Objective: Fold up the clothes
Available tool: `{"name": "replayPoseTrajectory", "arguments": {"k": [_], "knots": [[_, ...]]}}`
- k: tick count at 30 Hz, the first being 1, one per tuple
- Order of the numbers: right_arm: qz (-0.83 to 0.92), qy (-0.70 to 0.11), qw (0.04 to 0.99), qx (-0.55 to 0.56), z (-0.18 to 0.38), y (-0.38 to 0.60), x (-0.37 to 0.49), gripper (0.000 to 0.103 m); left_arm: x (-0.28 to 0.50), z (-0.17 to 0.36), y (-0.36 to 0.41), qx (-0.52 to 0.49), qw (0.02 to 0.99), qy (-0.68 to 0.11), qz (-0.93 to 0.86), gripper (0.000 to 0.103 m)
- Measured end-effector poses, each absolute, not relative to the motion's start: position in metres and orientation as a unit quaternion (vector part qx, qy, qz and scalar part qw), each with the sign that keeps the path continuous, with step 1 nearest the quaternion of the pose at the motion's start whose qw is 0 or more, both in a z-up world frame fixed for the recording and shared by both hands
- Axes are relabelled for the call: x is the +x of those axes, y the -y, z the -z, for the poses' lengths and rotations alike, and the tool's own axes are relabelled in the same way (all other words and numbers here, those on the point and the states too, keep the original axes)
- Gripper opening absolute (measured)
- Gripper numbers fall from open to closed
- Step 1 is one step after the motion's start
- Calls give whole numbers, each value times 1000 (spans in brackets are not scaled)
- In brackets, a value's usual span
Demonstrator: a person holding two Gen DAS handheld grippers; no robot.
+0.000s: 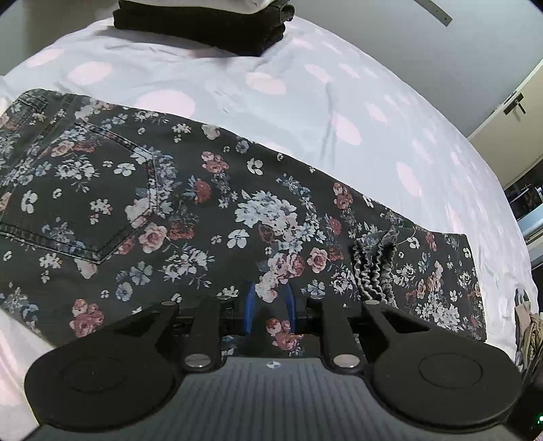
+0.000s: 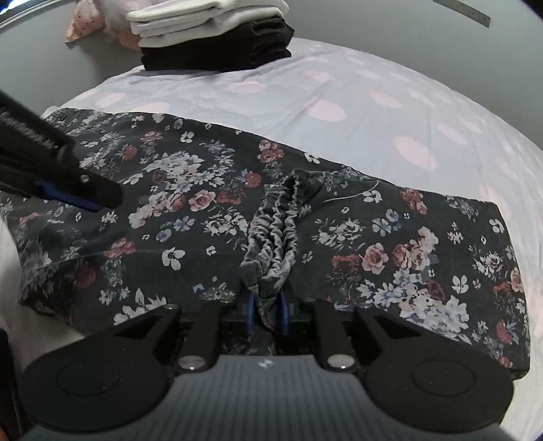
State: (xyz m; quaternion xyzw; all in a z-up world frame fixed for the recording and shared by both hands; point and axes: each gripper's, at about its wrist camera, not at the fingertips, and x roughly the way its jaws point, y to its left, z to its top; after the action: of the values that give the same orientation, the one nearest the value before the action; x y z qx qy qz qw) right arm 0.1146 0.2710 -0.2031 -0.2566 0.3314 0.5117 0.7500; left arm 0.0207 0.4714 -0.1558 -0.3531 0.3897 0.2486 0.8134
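Observation:
Dark floral trousers (image 1: 203, 203) lie flat across a pale sheet with pink dots (image 1: 271, 84), back pocket at the left. One leg is folded back over them, so its gathered elastic cuff (image 2: 278, 217) rests mid-way along the trousers (image 2: 373, 237). My left gripper (image 1: 269, 305) is shut on a raised pinch of floral cloth at the near edge; in the right wrist view this left gripper (image 2: 85, 198) sits at the left, on the cloth. My right gripper (image 2: 266, 312) stands at the cuff's near end. The cuff lies loosely between its blue fingers (image 2: 251, 312), which look slightly apart from it.
A stack of folded black and white clothes (image 2: 217, 34) sits at the far side of the bed. A pink dotted item (image 2: 83, 23) lies behind it. A cupboard door (image 1: 509, 115) stands beyond the bed at the right.

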Motion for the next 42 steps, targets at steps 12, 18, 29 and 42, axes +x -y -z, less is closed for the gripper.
{"name": "replayPoseTrajectory", "arguments": {"k": [12,18,29,42], "knots": [[-565,-321,715,-259,170,-254,105,46,43,149,-459,-358,819,-377,-244,24],[-567,-311,721,-248,142,-240,123,50,48,146,-454,-363,823,-369,-235,27],[-503,-328,782,-168,157,-232,165,27,64,150,-450,-414,814,-355,-201,40],[-543,-386,733,-136,184,-274,166,24,77,167,-453,-395,809,-373,-224,40]]}}
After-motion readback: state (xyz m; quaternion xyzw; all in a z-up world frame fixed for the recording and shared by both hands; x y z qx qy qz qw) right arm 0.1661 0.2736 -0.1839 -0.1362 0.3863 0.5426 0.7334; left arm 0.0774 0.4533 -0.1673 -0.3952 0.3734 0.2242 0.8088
